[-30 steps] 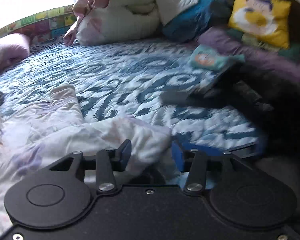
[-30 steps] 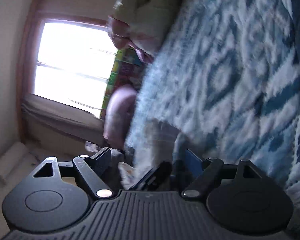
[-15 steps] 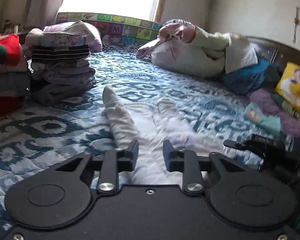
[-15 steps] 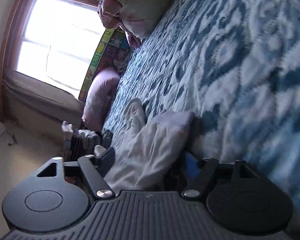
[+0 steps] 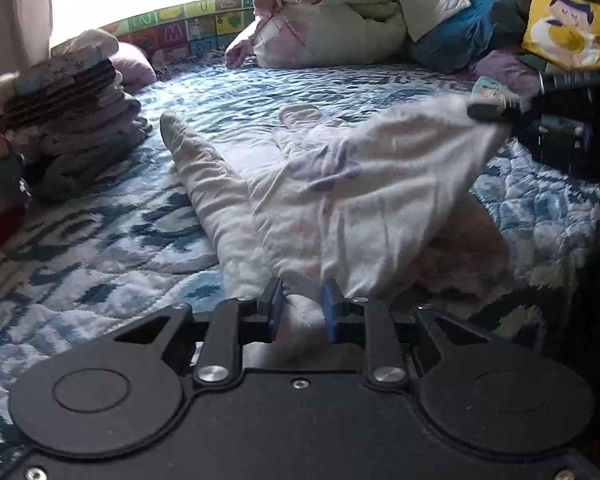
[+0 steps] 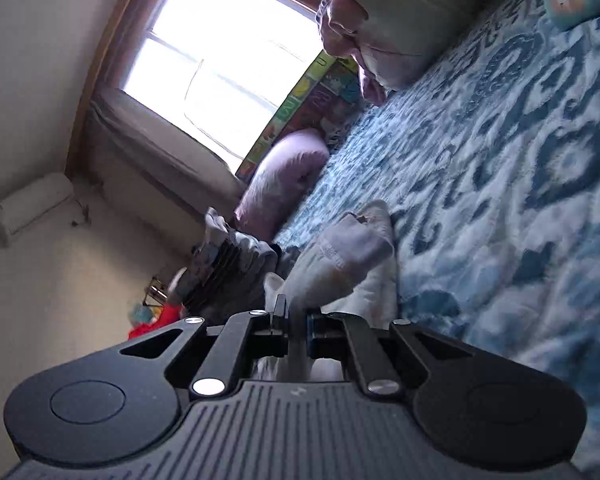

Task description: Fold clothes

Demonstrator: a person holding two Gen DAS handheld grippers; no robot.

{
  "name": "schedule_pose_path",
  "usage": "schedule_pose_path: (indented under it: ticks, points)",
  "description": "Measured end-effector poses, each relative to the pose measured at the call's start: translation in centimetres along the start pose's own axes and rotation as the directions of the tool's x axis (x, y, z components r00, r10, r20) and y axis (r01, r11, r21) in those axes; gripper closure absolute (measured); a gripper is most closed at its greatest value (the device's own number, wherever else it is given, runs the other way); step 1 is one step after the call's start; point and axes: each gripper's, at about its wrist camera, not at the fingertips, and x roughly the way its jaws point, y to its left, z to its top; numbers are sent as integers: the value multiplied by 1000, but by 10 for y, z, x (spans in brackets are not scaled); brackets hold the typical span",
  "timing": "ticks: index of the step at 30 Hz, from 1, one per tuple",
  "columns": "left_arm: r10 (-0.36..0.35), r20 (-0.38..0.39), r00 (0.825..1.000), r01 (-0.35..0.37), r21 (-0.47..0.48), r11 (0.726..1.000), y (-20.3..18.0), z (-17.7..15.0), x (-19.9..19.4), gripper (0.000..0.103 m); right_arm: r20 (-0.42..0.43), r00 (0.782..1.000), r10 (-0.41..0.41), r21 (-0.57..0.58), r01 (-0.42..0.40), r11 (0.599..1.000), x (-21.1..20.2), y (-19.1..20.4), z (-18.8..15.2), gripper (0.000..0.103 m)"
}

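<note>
A white long-sleeved garment (image 5: 340, 184) with a faint purple print lies on the blue patterned quilt (image 5: 100, 248). My left gripper (image 5: 300, 308) has its jaws partly apart with a bunch of the garment's near edge between them. My right gripper (image 6: 298, 320) is shut on a fold of the same garment (image 6: 340, 264). It shows in the left wrist view at the right (image 5: 496, 114), lifting one corner of the cloth above the bed.
A stack of folded clothes (image 5: 72, 120) stands at the left of the bed. Bundled bedding (image 5: 340, 20), a blue cushion (image 5: 452, 40) and a yellow cushion (image 5: 568, 32) lie along the headboard. A lilac pillow (image 6: 284, 176) and a coloured play mat (image 6: 312, 96) sit under the window.
My right gripper has shut on the garment and raised its corner. My left gripper has moved in over the garment's near edge, with cloth now between its jaws.
</note>
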Motion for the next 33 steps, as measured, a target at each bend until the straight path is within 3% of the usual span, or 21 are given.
schedule_pose_path:
  ticks: [7,10,13,17,21,23,26,28,29,31,33]
  points:
    - [-114,-26,993,110,-103,989,22,6,-6,82,-39,993,-116,56,118,991,-7,-28,-6,94]
    - [-105,47,993,112,-205,972,47,16,-21,82,-55,991,-121,63,124,990,-9,-30,-9,94]
    - [-60,65,996,75,-259,963,68,18,-26,82,-33,996,-86,73,88,993,-14,-27,-6,94]
    - [-99,63,993,112,-240,964,62,15,-22,83,-15,999,-38,65,39,997,-17,-22,4,94]
    - [-126,-45,991,121,-99,988,26,5,4,83,-43,997,-59,79,63,995,-13,-27,2,94]
    - [-100,-73,992,96,-56,994,12,-2,15,83,-34,998,-62,61,64,996,-14,-25,3,94]
    - [-134,-53,990,127,-122,984,20,9,5,83,-37,997,-71,50,73,996,-10,-27,3,94]
    - [-179,7,984,177,-181,967,29,14,-5,83,-39,996,-83,60,85,995,-8,-31,5,94]
    - [-189,-9,982,184,-188,965,30,13,-3,83,-41,996,-81,67,84,994,-7,-32,5,94]
    - [-166,-124,978,147,-147,978,22,4,14,83,-47,996,-76,65,79,995,-6,-32,6,94]
    - [-164,-116,980,146,-148,978,22,10,10,83,-57,995,-79,62,82,995,-5,-31,5,94]
